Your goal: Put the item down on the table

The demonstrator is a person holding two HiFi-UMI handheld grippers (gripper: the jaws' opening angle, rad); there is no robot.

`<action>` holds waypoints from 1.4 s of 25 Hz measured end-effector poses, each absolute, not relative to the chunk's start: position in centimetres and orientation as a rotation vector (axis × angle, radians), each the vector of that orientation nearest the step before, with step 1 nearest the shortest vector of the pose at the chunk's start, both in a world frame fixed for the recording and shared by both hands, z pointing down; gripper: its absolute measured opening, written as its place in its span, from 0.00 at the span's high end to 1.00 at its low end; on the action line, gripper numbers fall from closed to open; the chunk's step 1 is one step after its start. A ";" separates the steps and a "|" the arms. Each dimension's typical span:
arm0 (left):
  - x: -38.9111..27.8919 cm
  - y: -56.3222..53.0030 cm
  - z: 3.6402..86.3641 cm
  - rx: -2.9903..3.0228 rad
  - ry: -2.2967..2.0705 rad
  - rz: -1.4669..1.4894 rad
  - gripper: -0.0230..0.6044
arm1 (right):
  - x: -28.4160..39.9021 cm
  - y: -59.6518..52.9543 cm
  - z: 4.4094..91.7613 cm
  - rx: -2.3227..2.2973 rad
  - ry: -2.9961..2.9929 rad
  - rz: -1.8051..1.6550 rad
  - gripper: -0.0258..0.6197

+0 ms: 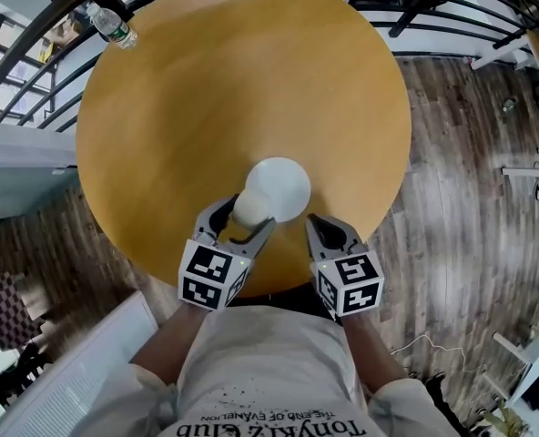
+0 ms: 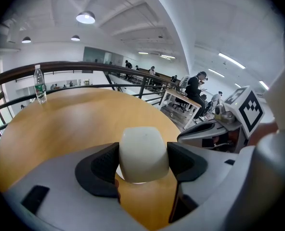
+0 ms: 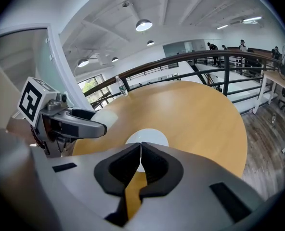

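A small white cup-like item (image 2: 143, 154) sits clamped between the black pads of my left gripper (image 2: 142, 165), which is shut on it. In the head view the item (image 1: 251, 208) hangs at the near edge of a white saucer (image 1: 281, 187) on the round wooden table (image 1: 206, 107); whether it touches the saucer is unclear. My left gripper (image 1: 249, 217) comes in from the table's near rim. Just to its right, my right gripper (image 1: 329, 228) is shut with nothing in it. In its own view the right gripper (image 3: 141, 150) has both pads pressed together, with the saucer (image 3: 149, 136) beyond them.
A water bottle (image 1: 115, 27) stands at the table's far left edge, next to a dark railing (image 1: 33, 53). Wooden floor (image 1: 470, 153) lies to the right. People sit at desks (image 2: 193, 93) in the distance.
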State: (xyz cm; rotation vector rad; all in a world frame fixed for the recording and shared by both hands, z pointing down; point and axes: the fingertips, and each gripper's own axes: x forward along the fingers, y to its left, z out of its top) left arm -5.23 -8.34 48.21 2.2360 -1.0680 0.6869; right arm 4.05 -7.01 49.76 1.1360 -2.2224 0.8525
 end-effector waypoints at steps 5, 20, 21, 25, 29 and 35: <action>-4.6 -8.3 49.4 2.237 -1.057 0.710 0.44 | 4.5 -6.9 50.7 1.163 -2.208 0.902 0.92; -3.3 -9.2 53.6 2.216 -1.013 0.772 0.44 | 5.3 -7.7 54.4 1.157 -2.140 0.958 0.92; -3.1 -9.4 53.9 2.215 -1.009 0.777 0.44 | 5.2 -7.8 54.6 1.159 -2.137 0.962 0.92; -2.9 -10.1 55.2 2.200 -1.008 0.788 0.44 | 4.8 -8.1 54.9 1.147 -2.135 0.966 0.92; -1.9 -10.3 56.1 2.197 -0.999 0.805 0.44 | 5.3 -7.9 55.1 1.144 -2.129 0.972 0.92; -1.7 -10.8 57.8 2.192 -1.011 0.875 0.44 | 5.5 -7.6 55.6 1.142 -2.114 0.989 0.92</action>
